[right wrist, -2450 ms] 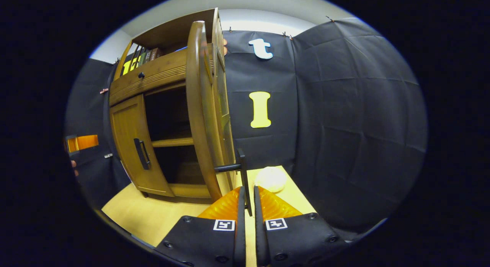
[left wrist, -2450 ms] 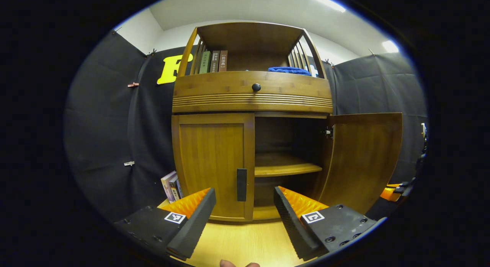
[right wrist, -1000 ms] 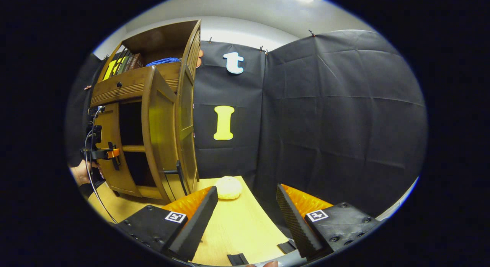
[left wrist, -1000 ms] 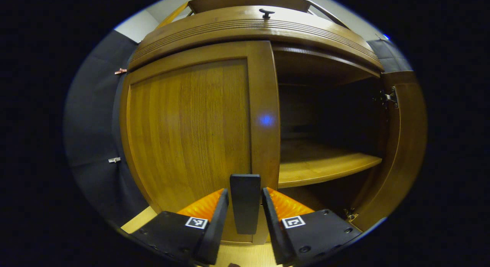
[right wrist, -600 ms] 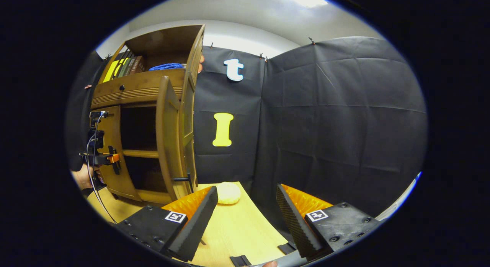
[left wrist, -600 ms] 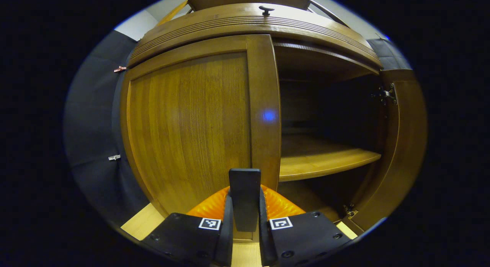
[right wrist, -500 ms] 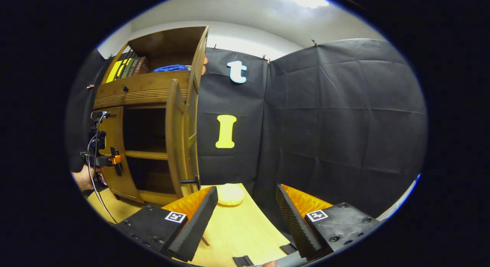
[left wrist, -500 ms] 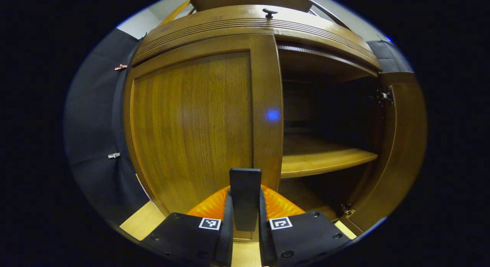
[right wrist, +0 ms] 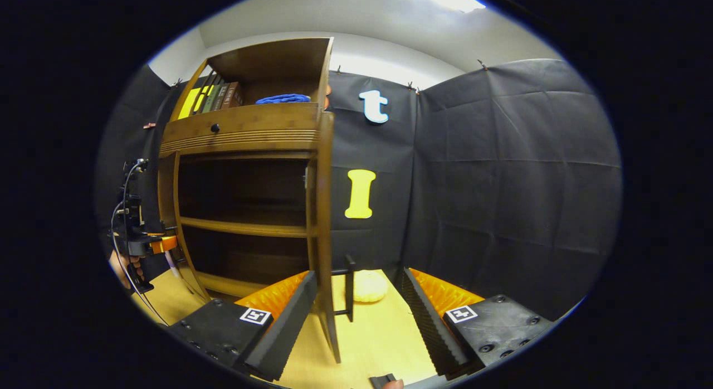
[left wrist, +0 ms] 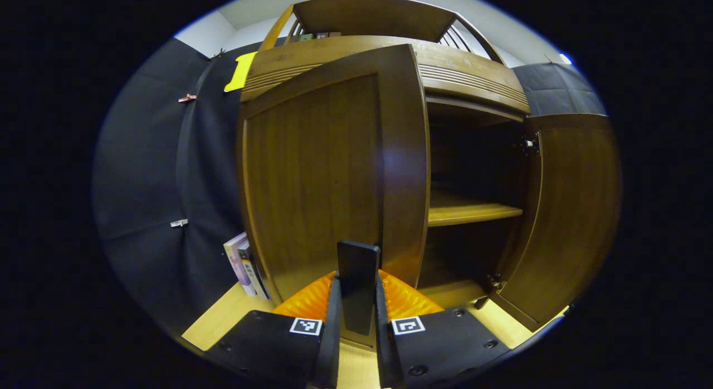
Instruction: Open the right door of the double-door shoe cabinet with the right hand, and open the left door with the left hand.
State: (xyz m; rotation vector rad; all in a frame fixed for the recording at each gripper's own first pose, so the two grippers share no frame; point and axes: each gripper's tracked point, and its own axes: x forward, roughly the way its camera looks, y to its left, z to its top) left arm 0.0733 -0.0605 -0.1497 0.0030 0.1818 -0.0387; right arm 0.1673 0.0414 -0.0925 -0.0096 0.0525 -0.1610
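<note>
The right door (left wrist: 568,210) of the cabinet (right wrist: 245,132) stands wide open. The right hand-held gripper (right wrist: 356,316) is spread, near that door's handle (right wrist: 349,287) but gripping nothing. The left hand-held gripper (left wrist: 356,333) pinches the left door's handle (left wrist: 357,283). The left door (left wrist: 328,171) looks partly swung out; it probably needs pulling wider.

book spines (right wrist: 217,97), lettering too small

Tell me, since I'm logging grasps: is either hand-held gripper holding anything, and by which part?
The left hand-held gripper is shut on the left door's handle. The right hand-held gripper is open, holding nothing.
</note>
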